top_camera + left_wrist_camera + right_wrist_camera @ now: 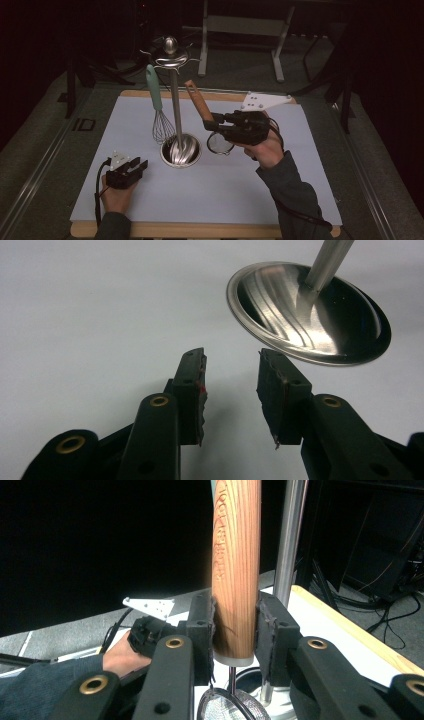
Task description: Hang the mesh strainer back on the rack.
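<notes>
A steel utensil stand [174, 105] with a dished round base [310, 315] rises mid-table, hooks at its top. A whisk [160, 112] with a mint-green handle hangs from it. My right gripper [211, 125] is shut on the wooden handle [235, 575] of a small mesh strainer [220, 145], held upright just right of the stand's pole [290, 545], its mesh bowl hanging low over the table. My left gripper [141, 166] rests on the table left of the base, open, with nothing between its pads [192, 385].
A white mat [250, 190] covers a wooden board [200, 231] on a grey table. Dark frames and stand legs sit beyond the far edge. The other hand and its gripper [145, 630] appear far off in the right gripper view.
</notes>
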